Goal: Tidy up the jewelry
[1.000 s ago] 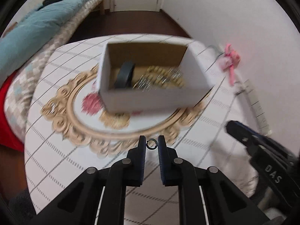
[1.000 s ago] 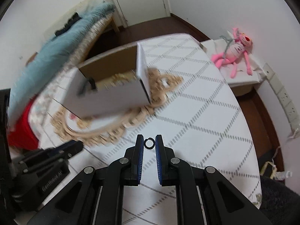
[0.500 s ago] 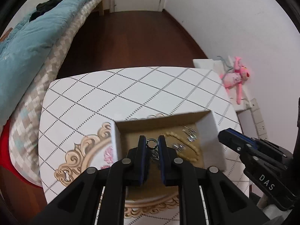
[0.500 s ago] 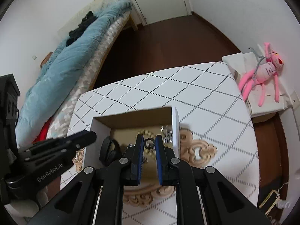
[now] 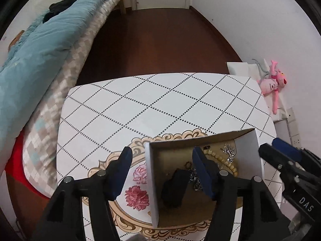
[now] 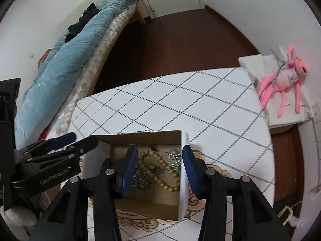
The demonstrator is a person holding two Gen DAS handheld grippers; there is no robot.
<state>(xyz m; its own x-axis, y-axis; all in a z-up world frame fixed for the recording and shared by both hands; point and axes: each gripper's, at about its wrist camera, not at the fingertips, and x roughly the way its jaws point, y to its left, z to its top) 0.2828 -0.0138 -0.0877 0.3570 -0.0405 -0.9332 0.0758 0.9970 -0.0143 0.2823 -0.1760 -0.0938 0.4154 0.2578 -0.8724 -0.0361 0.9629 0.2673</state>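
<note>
Jewelry sits inside an open cardboard box (image 6: 140, 140) that rests on the bench (image 6: 200, 104), over the gold scroll ornament printed on the bench cover. Contents seen in the right wrist view: a tan bead bracelet (image 6: 160, 170) at the middle of the box floor, a silver chain (image 6: 141, 180) to the left of the bracelet, and a silver sparkly piece (image 6: 175, 157) toward the box's right wall. The left wrist view also shows a black band (image 5: 174, 188) on the box floor and a small ring (image 5: 188, 164) lying just beyond it.

Left claw (image 5: 162, 172): spread wide, nothing between the pads. It straddles the box's left wall, one finger outside over the printed flowers, the other over the box interior. Contact with the wall cannot be confirmed.

Right claw (image 6: 159, 168): spread wide, nothing gripped. It straddles the box's right wall, left finger over the interior above the chain, right finger just outside the wall. Whether the fingers touch the wall or the contents cannot be told.

Each claw appears at the edge of the other's view, beside the box.
</note>
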